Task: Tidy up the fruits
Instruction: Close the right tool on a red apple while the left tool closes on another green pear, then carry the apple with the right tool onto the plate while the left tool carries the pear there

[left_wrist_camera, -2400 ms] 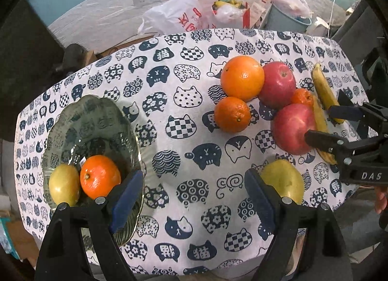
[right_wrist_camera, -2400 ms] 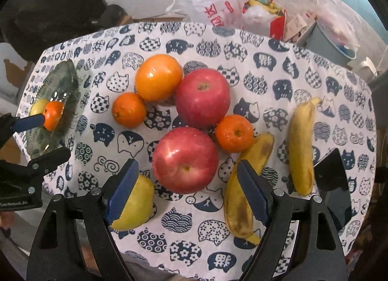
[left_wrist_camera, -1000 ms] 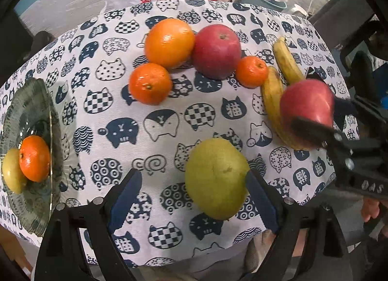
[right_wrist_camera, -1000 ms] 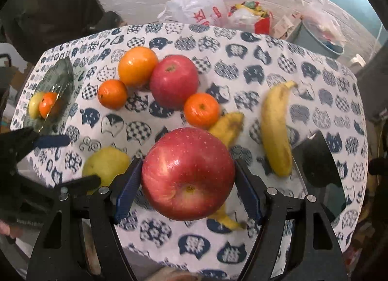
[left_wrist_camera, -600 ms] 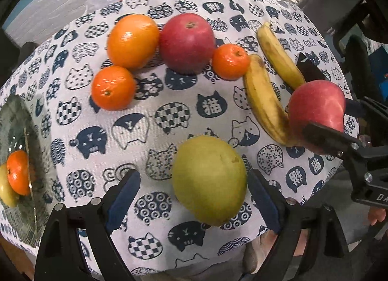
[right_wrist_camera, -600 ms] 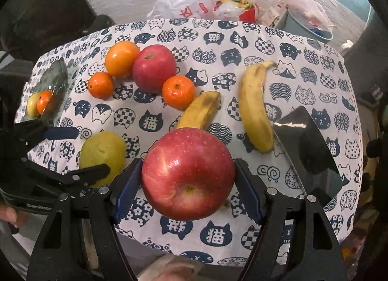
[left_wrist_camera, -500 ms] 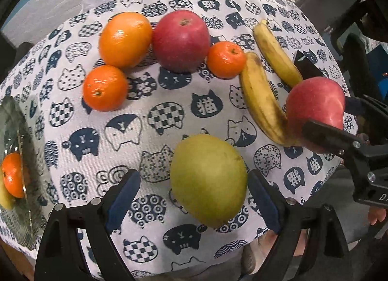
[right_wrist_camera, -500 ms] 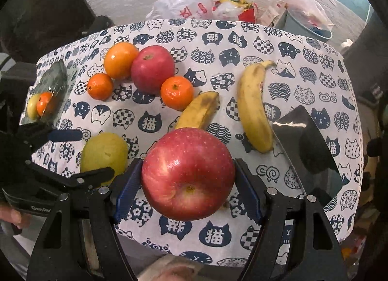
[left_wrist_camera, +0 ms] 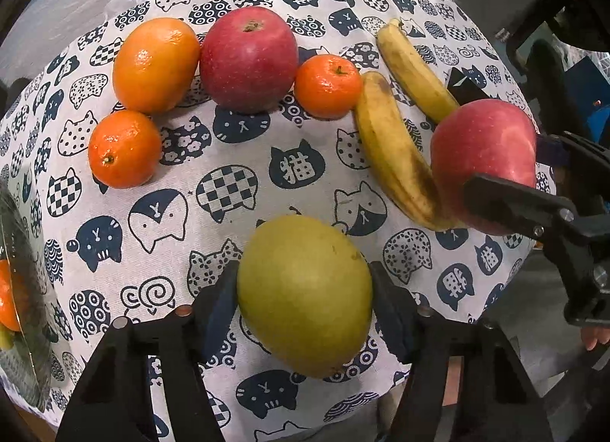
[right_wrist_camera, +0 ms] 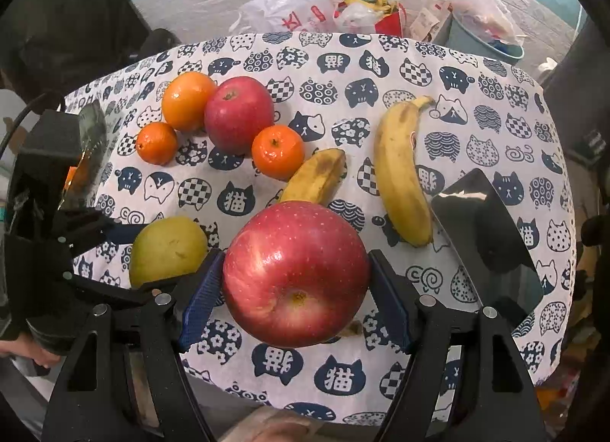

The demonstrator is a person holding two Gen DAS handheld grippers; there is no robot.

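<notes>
The left gripper (left_wrist_camera: 305, 301) points down at the counter (left_wrist_camera: 236, 190), and its jaws have just been closing on a green pear (left_wrist_camera: 304, 295) — both pads now sit against its sides. The pear rests near the front edge of the cat-print cloth (right_wrist_camera: 343, 72).

The right gripper (right_wrist_camera: 295, 289) has its jaws spread wide around a big red apple (right_wrist_camera: 295, 274), pads pressed to both flanks, the apple held above the cloth.

On the cloth lie a second red apple (right_wrist_camera: 238, 114), a large orange (right_wrist_camera: 187, 99), two small mandarins (right_wrist_camera: 156, 143) (right_wrist_camera: 277, 152) and two bananas (right_wrist_camera: 400, 171) (right_wrist_camera: 316, 177). At the left edge stands a glass bowl (left_wrist_camera: 23, 282) with an orange fruit in it — only partly seen.
</notes>
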